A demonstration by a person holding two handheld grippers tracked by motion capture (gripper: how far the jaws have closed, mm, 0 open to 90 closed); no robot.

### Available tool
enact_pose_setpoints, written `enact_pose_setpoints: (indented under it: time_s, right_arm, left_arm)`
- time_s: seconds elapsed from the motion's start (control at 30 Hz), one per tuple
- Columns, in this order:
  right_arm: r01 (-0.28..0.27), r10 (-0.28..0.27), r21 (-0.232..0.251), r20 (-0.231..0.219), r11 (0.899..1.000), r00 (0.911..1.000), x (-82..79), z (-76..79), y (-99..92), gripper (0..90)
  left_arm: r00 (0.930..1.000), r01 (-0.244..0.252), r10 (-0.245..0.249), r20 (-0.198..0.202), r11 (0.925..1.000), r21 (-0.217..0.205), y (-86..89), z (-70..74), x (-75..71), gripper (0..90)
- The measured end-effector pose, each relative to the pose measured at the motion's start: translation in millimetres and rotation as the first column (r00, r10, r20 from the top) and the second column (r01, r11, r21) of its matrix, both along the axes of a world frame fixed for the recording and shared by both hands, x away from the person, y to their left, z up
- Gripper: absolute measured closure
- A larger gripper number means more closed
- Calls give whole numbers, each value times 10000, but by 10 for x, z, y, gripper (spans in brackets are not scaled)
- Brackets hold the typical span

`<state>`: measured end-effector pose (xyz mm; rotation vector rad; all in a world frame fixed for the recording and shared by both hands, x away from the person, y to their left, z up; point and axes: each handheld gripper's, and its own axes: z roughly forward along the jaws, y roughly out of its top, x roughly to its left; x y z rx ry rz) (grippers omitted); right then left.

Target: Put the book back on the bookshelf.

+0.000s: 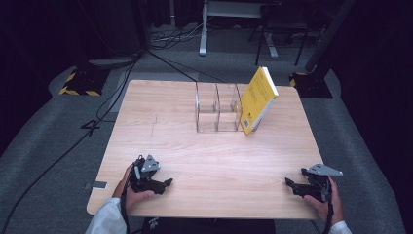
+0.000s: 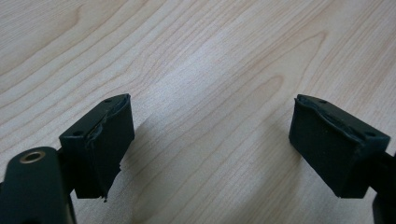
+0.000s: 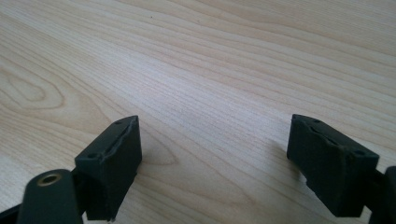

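A yellow book (image 1: 258, 100) leans tilted against the right end of a clear plastic divider rack (image 1: 217, 108) at the back middle of the wooden table (image 1: 209, 156). My left gripper (image 1: 165, 184) rests near the table's front left, held by a hand in a white sleeve. In the left gripper view its jaws (image 2: 210, 144) stand wide apart over bare wood, nothing between them. My right gripper (image 1: 290, 184) rests near the front right corner. The right gripper view shows its jaws (image 3: 215, 163) wide apart too, with only wood grain between the pads.
Cables (image 1: 97, 112) trail across the grey floor left of the table. Black stands with yellow-striped bases (image 1: 80, 83) sit at the back left and back right. A metal frame (image 1: 234, 24) stands behind the table.
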<state>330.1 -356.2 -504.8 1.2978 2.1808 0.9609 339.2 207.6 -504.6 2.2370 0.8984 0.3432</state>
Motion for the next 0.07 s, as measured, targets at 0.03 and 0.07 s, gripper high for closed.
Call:
enact_pose_setpoints:
  time_s: [0.03, 0.07]
  right_arm:
    - [4, -4, 3, -4, 10000, 10000, 0, 0, 0, 183]
    - [3, -3, 1, -1, 10000, 10000, 0, 0, 0, 183]
  left_arm:
    - [10000, -13, 13, -24, 10000, -29, -2, -1, -2, 147]
    - [10000, 1, -1, -11, 10000, -1, 0, 0, 0, 147]
